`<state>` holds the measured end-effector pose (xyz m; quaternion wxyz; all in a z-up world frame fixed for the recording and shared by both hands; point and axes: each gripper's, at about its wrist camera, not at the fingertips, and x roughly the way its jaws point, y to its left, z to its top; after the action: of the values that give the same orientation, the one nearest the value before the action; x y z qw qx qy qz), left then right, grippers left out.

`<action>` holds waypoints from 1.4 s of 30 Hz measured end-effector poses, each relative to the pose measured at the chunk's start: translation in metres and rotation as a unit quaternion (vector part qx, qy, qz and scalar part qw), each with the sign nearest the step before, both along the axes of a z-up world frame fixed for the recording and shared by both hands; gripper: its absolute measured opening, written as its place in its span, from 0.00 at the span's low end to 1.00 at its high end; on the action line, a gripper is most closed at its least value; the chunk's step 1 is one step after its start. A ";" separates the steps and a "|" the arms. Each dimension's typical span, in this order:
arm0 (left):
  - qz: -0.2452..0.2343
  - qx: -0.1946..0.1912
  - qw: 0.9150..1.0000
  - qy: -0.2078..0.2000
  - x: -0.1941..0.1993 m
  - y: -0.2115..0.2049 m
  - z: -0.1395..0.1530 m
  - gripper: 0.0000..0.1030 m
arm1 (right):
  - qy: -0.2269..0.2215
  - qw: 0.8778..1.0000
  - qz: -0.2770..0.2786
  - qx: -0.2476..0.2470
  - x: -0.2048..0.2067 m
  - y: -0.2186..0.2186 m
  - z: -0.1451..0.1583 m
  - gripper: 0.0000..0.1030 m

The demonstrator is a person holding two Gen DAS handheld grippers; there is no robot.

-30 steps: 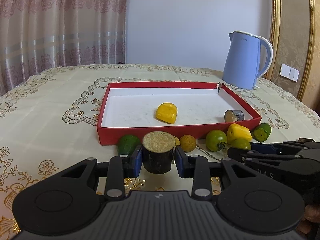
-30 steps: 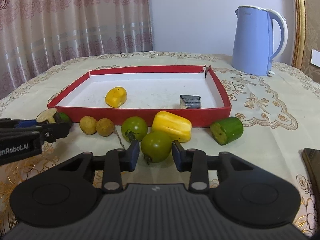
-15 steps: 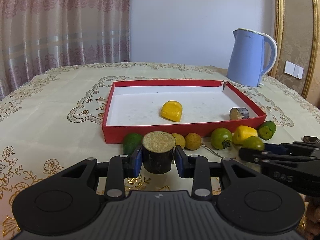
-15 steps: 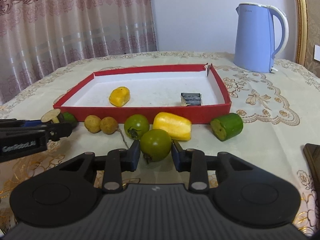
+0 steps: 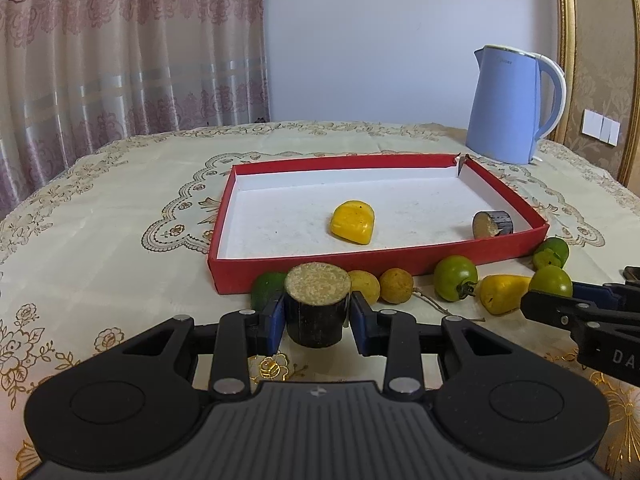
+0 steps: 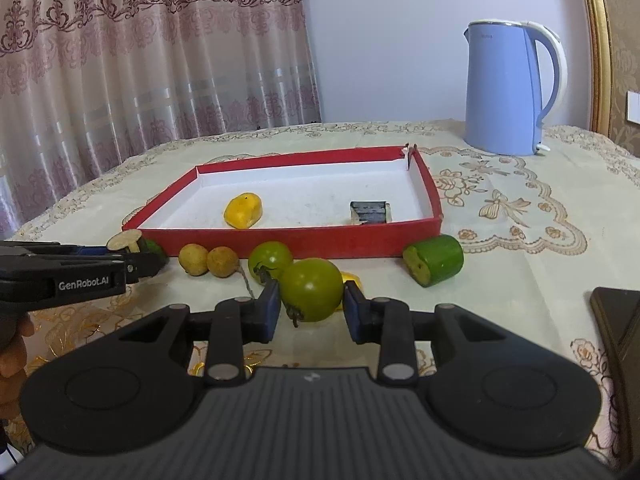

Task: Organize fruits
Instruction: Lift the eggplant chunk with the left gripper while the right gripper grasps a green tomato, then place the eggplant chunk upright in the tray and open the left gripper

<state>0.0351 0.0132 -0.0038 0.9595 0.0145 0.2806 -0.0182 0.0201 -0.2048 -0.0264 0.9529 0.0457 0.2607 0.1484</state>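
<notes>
Left gripper: the black two-finger left gripper [image 5: 317,316] with blue pads is closed on a short dark cylinder with a pale cut top [image 5: 316,304], which stands upright between the pads, above the cloth and in front of the tray's near wall.
Right gripper: the black right gripper [image 6: 309,305] with blue pads is clamped on a round green tomato with a dark stalk [image 6: 311,289]; both pads press its sides.
Tray: a shallow red cardboard tray with a white floor [image 5: 404,262] sits in the middle of the table.
In the tray: a yellow rounded fruit piece [image 5: 353,222] lies near the centre; a second dark cylinder piece [image 5: 493,224] lies on its side near the right wall.
Outside the tray, along its near wall: a dark green rounded fruit [image 5: 264,290] just behind the left pad, two small tan round fruits [image 5: 380,285] touching one another, a second green tomato [image 5: 455,278], a yellow pepper-like piece [image 5: 502,293], and a cut green cylinder piece with a pale end [image 6: 434,260] by the tray's right corner.
Table: a cream tablecloth with gold embroidered flowers [image 5: 100,216] covers it.
Background: a pale blue electric kettle with a white handle [image 6: 510,88] stands beyond the tray; a pink patterned curtain [image 6: 140,60] hangs behind on the left.
Edge of view: a dark flat object [image 6: 618,320] lies on the cloth at the right in the right wrist view; what it is I cannot tell.
</notes>
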 end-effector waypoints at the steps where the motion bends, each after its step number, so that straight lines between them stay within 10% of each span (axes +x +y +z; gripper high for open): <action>1: 0.000 0.000 1.000 0.000 0.001 0.000 0.001 0.32 | -0.001 1.000 0.000 0.003 -0.001 -0.001 0.000 0.31; 42: 0.033 0.087 0.995 0.047 0.157 -0.008 0.009 0.32 | -0.011 0.999 0.000 0.036 -0.008 -0.019 0.009 0.31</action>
<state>0.1921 0.0047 0.0055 0.9406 0.0876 0.3257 0.0375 0.0118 -0.2238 -0.0172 0.9534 0.0786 0.2443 0.1586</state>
